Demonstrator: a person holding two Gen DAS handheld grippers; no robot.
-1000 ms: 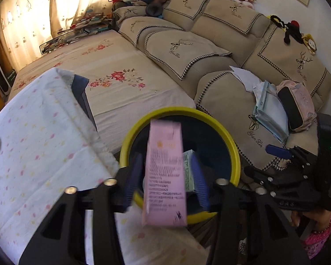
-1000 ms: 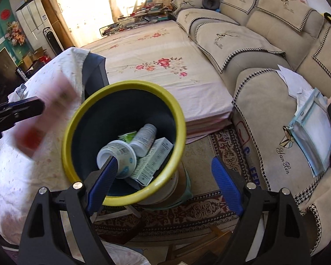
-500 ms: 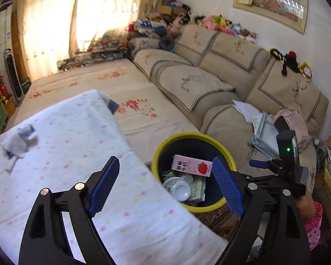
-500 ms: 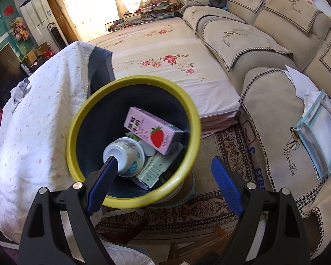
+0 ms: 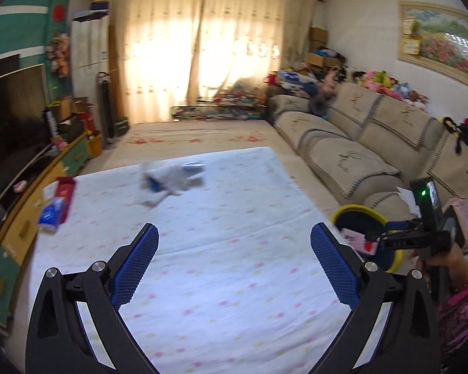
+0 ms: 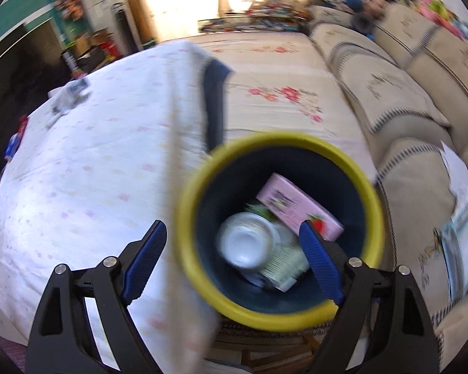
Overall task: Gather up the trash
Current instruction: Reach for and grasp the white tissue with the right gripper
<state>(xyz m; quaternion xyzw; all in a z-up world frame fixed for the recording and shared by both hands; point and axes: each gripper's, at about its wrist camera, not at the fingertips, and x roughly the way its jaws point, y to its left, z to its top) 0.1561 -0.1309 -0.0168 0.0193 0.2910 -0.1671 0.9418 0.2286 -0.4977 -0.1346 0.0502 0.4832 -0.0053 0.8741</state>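
The left gripper (image 5: 234,265) hung tilted down over the white dotted tablecloth (image 5: 218,280), its jaws just spread wide and empty. The right gripper (image 6: 234,258) pointed steeply into the yellow-rimmed bin (image 6: 371,193), released, above the pink strawberry milk carton (image 6: 293,208).

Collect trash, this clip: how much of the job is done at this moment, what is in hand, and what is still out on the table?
Done: the pink carton, a white cup and a green box lie in the yellow-rimmed bin. In hand: nothing; the left gripper, whose jaws have just been opening, and the right gripper are empty. Left: crumpled wrappers and red and blue packs on the white tablecloth.
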